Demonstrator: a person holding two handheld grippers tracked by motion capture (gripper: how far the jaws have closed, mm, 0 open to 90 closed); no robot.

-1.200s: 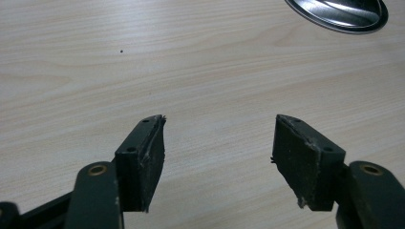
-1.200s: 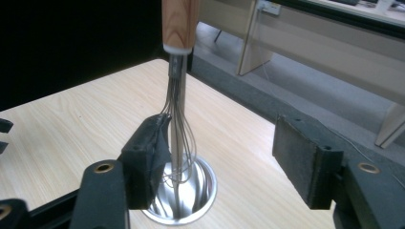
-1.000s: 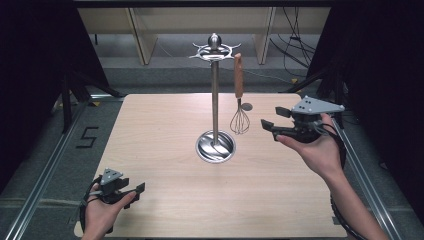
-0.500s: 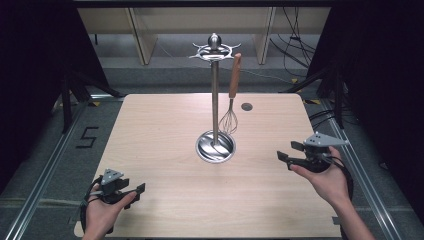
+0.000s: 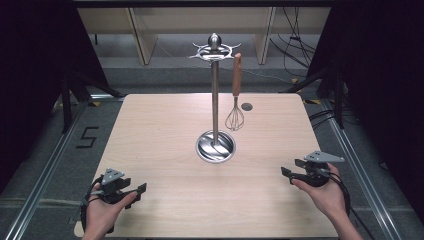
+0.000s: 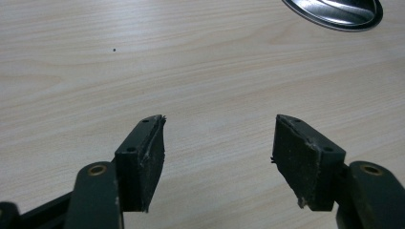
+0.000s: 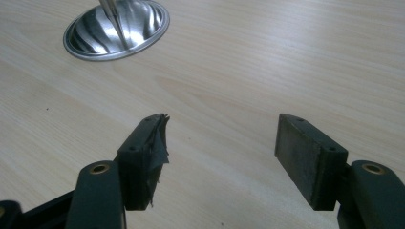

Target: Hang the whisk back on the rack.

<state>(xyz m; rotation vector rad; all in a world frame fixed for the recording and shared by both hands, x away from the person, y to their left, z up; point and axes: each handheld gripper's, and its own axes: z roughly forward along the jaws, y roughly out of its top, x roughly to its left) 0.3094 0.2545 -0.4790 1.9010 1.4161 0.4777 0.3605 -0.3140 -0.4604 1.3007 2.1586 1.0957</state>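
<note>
A metal utensil stand [image 5: 215, 100] rises from a round steel base [image 5: 215, 146] at the middle of the wooden table [image 5: 150, 125]. A whisk [image 5: 235, 95] with a wooden handle hangs from a hook on the stand's right side. My left gripper [image 5: 136, 192] rests open near the front left corner, its jaws [image 6: 219, 157] wide apart over bare wood. My right gripper [image 5: 291, 171] is open low at the front right, jaws [image 7: 222, 157] empty, with the base [image 7: 117, 28] ahead of it to the left.
A small dark disc [image 5: 246, 106] lies on the table behind the whisk. Shelving and cables stand beyond the far edge. Metal rails run along both sides of the table.
My right gripper has come away from the whisk, back and down to the front right of the table. The whisk now hangs from the stand. The left gripper stayed put.
</note>
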